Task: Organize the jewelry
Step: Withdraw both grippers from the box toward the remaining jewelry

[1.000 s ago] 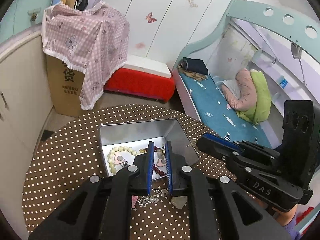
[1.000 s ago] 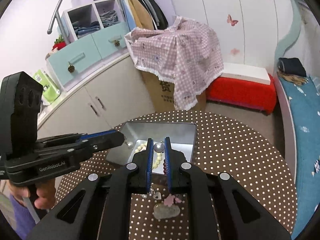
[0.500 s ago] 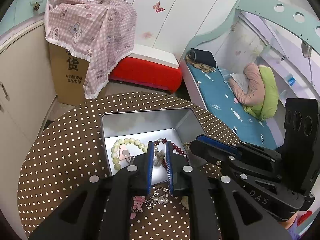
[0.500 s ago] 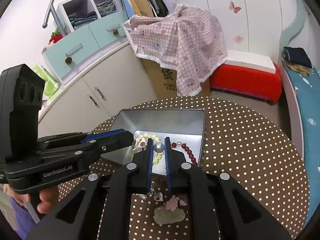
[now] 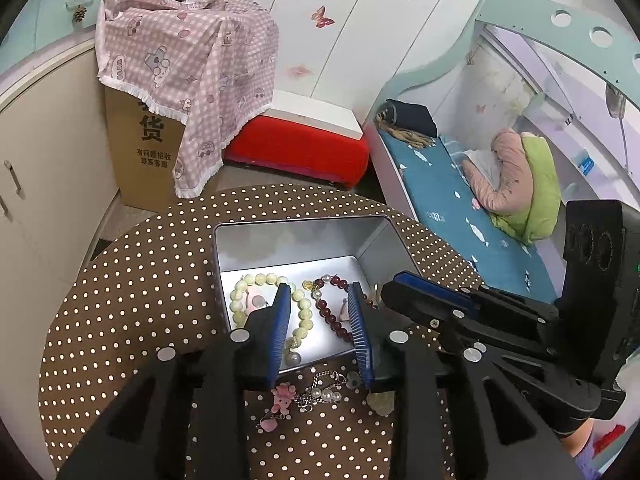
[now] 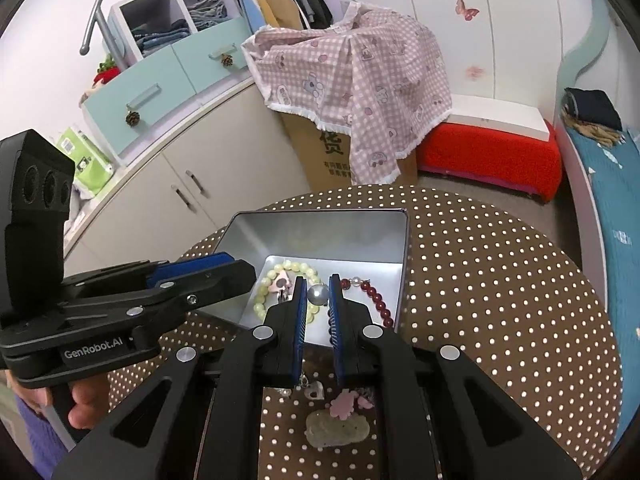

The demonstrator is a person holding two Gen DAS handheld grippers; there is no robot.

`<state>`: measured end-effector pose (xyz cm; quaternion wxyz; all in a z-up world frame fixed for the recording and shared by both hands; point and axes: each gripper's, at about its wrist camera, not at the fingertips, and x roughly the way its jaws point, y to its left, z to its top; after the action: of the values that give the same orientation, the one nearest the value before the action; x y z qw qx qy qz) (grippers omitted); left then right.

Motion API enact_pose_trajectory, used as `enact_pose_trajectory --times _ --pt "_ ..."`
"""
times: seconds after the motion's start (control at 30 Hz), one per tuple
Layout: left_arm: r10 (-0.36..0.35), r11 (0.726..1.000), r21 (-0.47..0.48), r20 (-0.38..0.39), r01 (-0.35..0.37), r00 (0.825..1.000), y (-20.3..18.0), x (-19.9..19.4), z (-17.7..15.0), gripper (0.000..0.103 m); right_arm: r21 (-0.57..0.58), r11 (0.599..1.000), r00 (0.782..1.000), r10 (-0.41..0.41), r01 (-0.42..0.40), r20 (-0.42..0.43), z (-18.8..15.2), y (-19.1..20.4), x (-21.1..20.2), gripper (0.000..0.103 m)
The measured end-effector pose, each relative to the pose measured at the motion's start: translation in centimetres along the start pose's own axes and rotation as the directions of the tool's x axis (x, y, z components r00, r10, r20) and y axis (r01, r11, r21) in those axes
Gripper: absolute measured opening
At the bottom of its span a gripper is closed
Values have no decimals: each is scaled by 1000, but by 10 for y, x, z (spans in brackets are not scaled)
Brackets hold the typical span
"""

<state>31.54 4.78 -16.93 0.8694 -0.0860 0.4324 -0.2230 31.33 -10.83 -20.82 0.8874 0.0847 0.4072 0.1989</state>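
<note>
Open silver tin [image 5: 294,236] on polka-dot table [image 5: 132,292], at 12 o'clock from both grippers. Inside: pale green bead bracelet [image 5: 262,280], dark red bead bracelet [image 6: 378,300]. Left gripper [image 5: 319,320] fingers spread apart, empty, above tin. Right gripper [image 6: 318,304] fingers pinch grey pearl [image 6: 317,294]. Pink charms [image 5: 282,396] on table at 6 o'clock from tin.

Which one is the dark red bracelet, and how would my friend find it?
Look at the round polka-dot table, then into the open silver tin on it. The dark red bracelet lies on the tin's floor, right of the pale green bead bracelet. Its beads are smaller, glossy and wine-coloured, with a few white pearls at one end.
</note>
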Motion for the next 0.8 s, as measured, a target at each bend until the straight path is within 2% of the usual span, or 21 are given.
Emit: enact_pose_trajectory --times 0.1,0.13,0.17,0.23,0.27,0.3,0.43,0.57,0.8 --pt "1 1000 3 8 -1 1000 -2 -5 -1 28 1 1000 1000 -6 6 9 0 1 -6 14" --pt "2 1000 2 10 -2 1000 -3 -6 -1 32 3 1000 1000 -9 9 16 -1 2 -9 14" --pt "9 1000 -4 20 -9 1000 -3 -10 -2 44 2 1000 1000 -12 12 20 -1 3 -12 16" --pt "24 1000 -7 49 -24 999 -3 -17 -4 53 -1 1000 999 -22 22 34 -3 4 -19 32" --pt "33 999 -4 64 -33 997 -4 -22 -5 54 -1 999 998 -42 42 49 -5 4 -25 48" --pt "41 999 -1 72 -41 997 -4 -26 -8 55 -7 998 997 -55 56 60 -6 5 -29 51" --pt "69 998 2 98 -70 993 -4 -40 -17 60 -29 996 994 -81 84 76 -16 8 -44 51" --pt "120 992 14 124 -123 985 -2 -52 -35 64 -41 992 989 -117 121 85 -36 12 -53 56" --pt "179 984 -13 112 -179 977 16 -57 -69 64 -70 983 986 -168 168 15 -77 11 -40 65"
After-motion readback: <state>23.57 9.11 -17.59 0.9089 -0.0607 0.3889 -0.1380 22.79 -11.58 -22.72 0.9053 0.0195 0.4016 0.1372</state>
